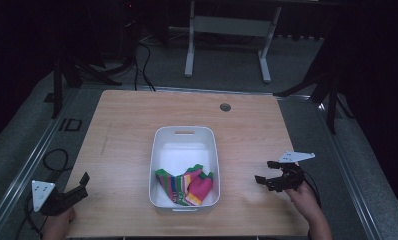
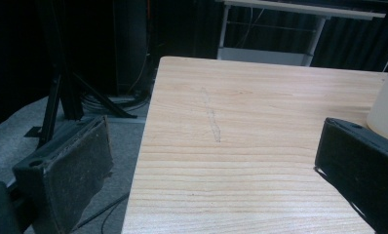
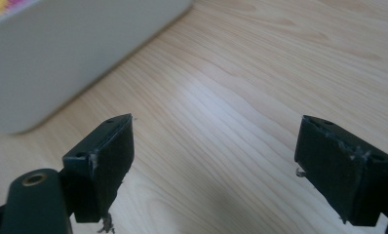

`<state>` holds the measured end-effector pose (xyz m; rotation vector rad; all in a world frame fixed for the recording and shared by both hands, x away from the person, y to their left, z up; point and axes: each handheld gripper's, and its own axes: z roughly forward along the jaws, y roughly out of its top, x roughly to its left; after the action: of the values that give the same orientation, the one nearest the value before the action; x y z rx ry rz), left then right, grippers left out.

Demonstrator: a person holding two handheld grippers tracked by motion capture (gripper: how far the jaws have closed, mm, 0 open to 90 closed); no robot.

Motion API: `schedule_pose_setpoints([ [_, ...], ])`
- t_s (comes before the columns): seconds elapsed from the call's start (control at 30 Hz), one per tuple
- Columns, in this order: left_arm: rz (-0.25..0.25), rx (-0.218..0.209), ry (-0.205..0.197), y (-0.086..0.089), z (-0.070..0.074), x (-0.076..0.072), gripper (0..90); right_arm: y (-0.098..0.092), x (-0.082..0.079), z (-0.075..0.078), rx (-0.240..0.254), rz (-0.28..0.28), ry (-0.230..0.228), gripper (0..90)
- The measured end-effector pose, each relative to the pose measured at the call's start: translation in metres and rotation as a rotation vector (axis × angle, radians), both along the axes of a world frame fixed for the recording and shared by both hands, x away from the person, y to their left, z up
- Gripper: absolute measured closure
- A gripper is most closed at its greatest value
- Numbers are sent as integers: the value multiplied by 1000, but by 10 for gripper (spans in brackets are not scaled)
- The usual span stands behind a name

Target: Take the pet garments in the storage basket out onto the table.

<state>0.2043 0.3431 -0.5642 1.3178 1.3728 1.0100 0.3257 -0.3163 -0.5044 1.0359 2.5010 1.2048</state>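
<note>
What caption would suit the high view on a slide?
Striped cloth in a white bin, open left gripper and right gripper on either side.

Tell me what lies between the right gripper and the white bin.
Nothing: in the high view, only bare wooden table separates the right gripper from the white bin holding the striped cloth.

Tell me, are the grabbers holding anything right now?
No, nothing is held. The left gripper and the right gripper are both open over the wooden table, and the colourful striped cloth lies untouched in the white bin.
</note>
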Motion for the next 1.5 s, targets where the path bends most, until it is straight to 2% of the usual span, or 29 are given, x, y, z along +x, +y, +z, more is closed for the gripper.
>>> schedule_pose_setpoints([
  [0.17, 0, 0, 0, 0, 0, 0, 9, 20, 5, 13, -12, 67, -10, 143],
  [0.4, -1, 1, 1, 0, 0, 0, 9, 47, 10, 34, 8, 137, -42, 139],
  [0.63, -4, -2, 0, 0, 0, 0, 9, 80, 14, 49, 23, 209, -46, 139],
  [0.73, -5, -2, 0, 1, 0, 0, 9, 93, 13, 53, 21, 256, -49, 131],
  [0.87, -5, -3, -1, 1, 0, 0, 9, 108, 13, 56, 7, 293, -40, 131],
  [0.9, -6, -3, -1, 1, 0, 0, 9, 119, 12, 56, -1, 320, -32, 132],
  [1.07, -7, -4, -1, 1, 0, 0, 9, 142, 12, 54, -12, 372, -15, 132],
  [1.47, -11, -8, -2, 1, 0, 0, 9, 199, 8, 41, -94, 496, 35, 134],
  [1.5, -11, -8, -2, 1, 0, 0, 9, 199, 8, 41, -94, 496, 35, 134],
])
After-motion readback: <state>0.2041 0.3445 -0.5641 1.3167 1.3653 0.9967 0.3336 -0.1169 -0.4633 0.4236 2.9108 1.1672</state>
